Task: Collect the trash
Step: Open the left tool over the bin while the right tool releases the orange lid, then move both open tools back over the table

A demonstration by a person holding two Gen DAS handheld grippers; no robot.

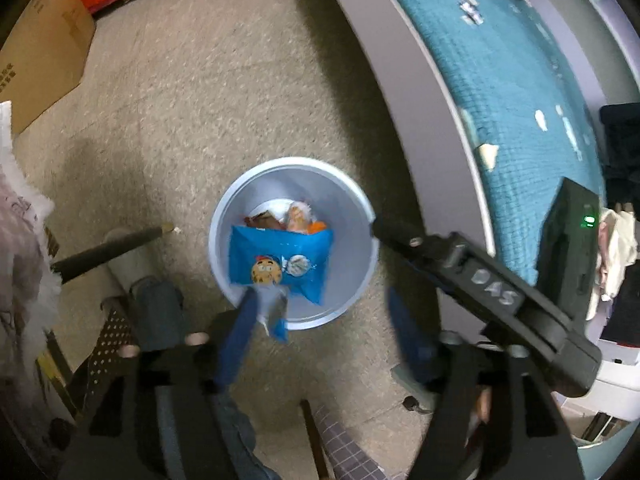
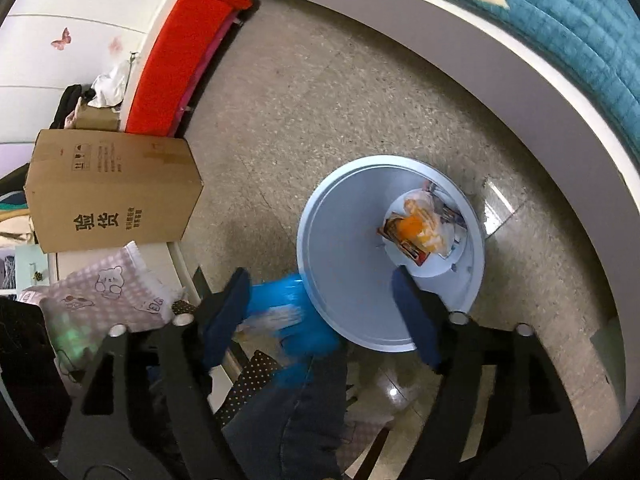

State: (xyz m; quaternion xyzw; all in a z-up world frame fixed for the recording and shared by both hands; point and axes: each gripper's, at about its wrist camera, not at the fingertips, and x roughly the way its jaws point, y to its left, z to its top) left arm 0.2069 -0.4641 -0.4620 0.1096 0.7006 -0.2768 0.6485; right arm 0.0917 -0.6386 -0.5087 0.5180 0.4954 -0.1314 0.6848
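The raised letters "DAS" can be read on the black body of the right hand-held gripper (image 1: 378, 229), seen from the left wrist view. The brown cardboard box (image 2: 112, 190) carries three large black Chinese characters, of which the last two look like "货" and "验" when read turned. The smaller print beside them is too small to read.

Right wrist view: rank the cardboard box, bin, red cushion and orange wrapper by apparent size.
1. Bin and cardboard box: alike, unranked.
2. Red cushion.
3. Orange wrapper, in the bin.
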